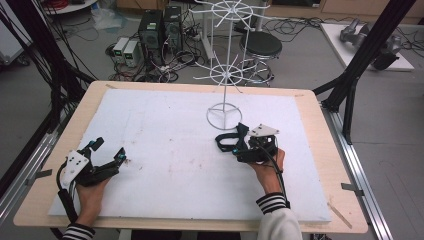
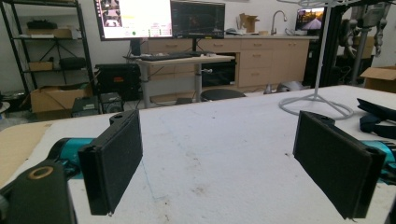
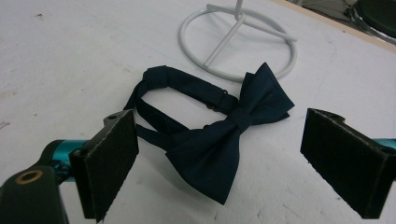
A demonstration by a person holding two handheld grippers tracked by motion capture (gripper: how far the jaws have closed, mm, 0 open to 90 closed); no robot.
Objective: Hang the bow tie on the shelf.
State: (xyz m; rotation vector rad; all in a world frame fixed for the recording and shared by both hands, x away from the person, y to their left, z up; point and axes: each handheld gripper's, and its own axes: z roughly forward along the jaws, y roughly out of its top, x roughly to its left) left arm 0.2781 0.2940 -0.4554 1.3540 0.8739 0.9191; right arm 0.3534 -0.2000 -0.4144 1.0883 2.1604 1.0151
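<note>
Navy bow tie (image 3: 224, 140) lies untouched between the right gripper's (image 3: 219, 168) wide-spread jaws.

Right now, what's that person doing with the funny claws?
A person holds a claw in each hand over a white table. The right claw is open around a dark blue bow tie lying flat beside the white wire rack, not gripping it yet. The left claw rests open on the table, apart from the tie, holding nothing.

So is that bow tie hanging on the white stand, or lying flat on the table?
Lying flat. The navy bow tie rests on the white table cover beside the stand's ring base, its strap looped behind it, between the right gripper's open jaws.
</note>
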